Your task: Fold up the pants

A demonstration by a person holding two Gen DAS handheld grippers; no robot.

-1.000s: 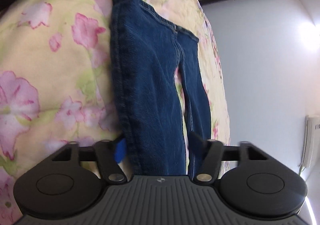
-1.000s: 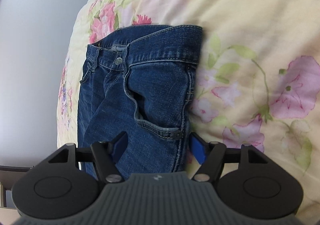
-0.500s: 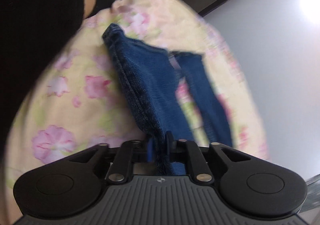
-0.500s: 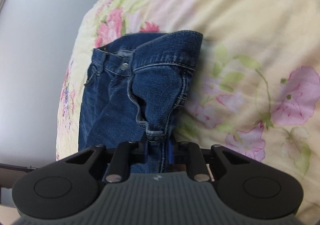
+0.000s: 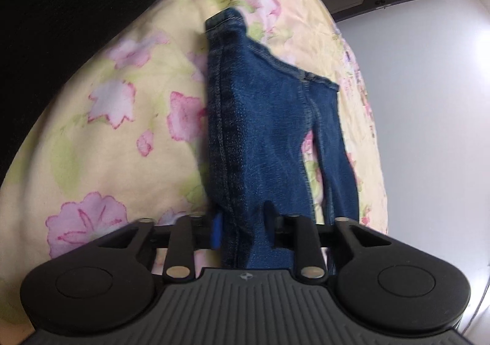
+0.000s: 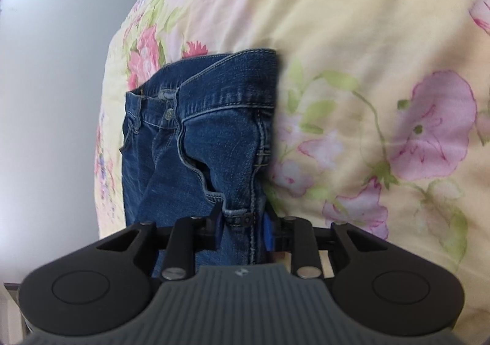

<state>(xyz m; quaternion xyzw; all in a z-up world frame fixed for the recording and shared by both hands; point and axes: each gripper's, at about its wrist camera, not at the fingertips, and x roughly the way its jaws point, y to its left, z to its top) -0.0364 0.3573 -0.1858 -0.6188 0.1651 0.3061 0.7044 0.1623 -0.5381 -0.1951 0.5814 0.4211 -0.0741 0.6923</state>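
While the jeans (image 5: 269, 130) are lying lengthwise on the floral bedspread (image 5: 128, 136), the left gripper (image 5: 242, 231) is closing on a leg; the right gripper (image 6: 242, 230), easing apart, is pinching the hip pocket seam.

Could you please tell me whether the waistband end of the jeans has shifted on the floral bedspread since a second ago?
Yes. In the right wrist view the jeans waistband has bunched and lifted off the floral bedspread, gathered between the right gripper fingers.

The pants (image 6: 214, 136) are dark blue denim with pale stitching. The bedspread (image 6: 367, 38) is pale yellow with pink flowers and green leaves. The far left sleeve (image 5: 61, 8) looks black.
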